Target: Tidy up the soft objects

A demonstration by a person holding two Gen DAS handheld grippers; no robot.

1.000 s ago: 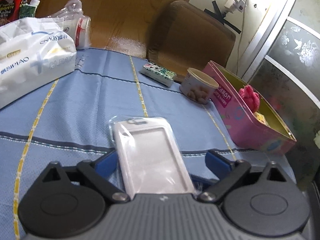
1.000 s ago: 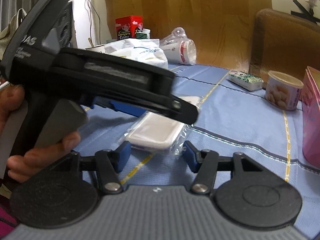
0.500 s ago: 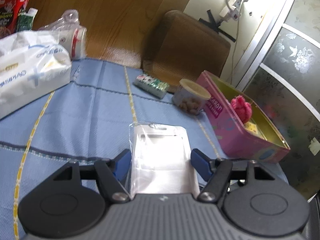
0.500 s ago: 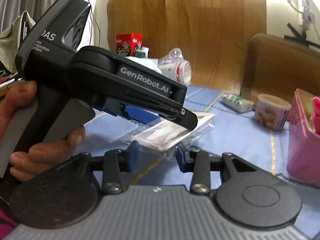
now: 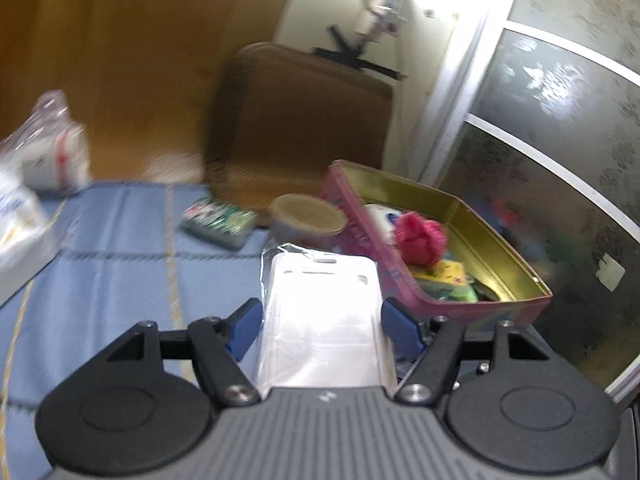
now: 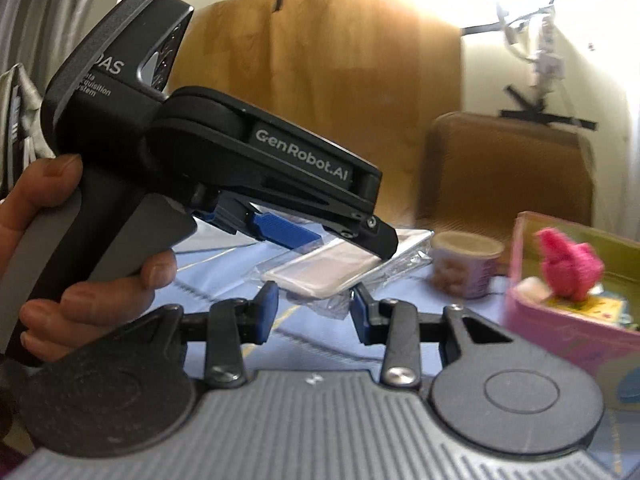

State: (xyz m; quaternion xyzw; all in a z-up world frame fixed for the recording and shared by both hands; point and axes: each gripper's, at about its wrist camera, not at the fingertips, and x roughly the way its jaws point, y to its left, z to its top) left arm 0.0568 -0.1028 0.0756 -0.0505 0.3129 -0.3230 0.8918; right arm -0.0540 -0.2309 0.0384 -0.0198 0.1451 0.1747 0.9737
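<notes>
My left gripper (image 5: pixel 320 320) is shut on a white soft card holder in a clear plastic sleeve (image 5: pixel 320 312) and holds it in the air above the blue tablecloth, close to the pink tin box (image 5: pixel 472 308). The box holds a pink knitted item (image 5: pixel 420 240) and yellow and green soft things. In the right wrist view the card holder (image 6: pixel 332 268) hangs from the left gripper's blue fingers (image 6: pixel 284 232), with the pink box (image 6: pixel 568 320) to the right. My right gripper (image 6: pixel 314 312) is open and empty, just below the held card holder.
A round snack cup (image 5: pixel 308 216) and a green patterned packet (image 5: pixel 218 220) lie on the blue cloth (image 5: pixel 120 272) beside the box. A white tissue pack (image 5: pixel 16 232) and a wrapped cup (image 5: pixel 52 160) sit far left. A brown chair back (image 5: pixel 304 120) stands behind the table.
My left gripper closed on the card holder, lifted it off the cloth and carried it right toward the pink box. My right gripper narrowed somewhat and stayed empty.
</notes>
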